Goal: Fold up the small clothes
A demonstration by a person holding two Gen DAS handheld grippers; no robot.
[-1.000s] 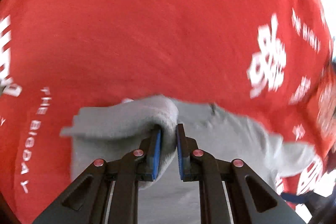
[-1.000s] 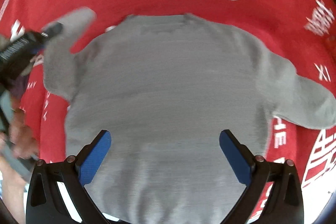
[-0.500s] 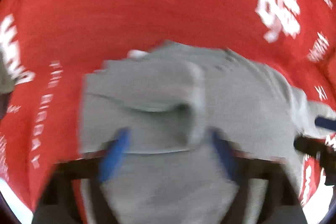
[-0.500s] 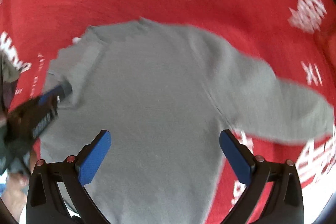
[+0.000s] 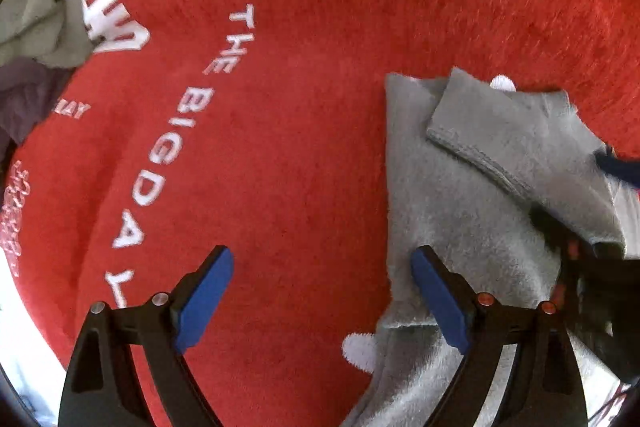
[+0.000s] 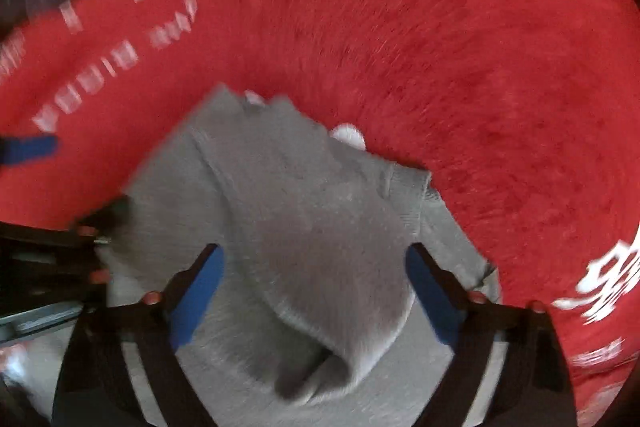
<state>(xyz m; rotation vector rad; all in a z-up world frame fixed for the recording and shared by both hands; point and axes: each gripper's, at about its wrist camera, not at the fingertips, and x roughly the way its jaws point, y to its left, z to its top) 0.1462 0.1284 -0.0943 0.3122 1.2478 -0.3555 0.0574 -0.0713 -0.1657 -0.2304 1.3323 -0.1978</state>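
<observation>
A small grey sweater lies flat on a red cloth printed with white letters. One sleeve is folded in over its body. My left gripper is open and holds nothing. Its right pad is over the sweater's side edge and its left pad is over bare red cloth. In the right wrist view, my right gripper hovers over the sweater. Its jaws are closing with a raised fold of grey fabric between them. The pads do not visibly press on it.
A heap of other clothes, grey-green and dark purple, sits at the upper left of the red cloth. A pale surface shows past the cloth's lower left edge. One blue pad of the left gripper shows beside the sweater.
My left gripper let go of the sleeve, opened wide and moved to the sweater's side edge. The right gripper swung and rolled over the sweater, and its jaws have narrowed.
</observation>
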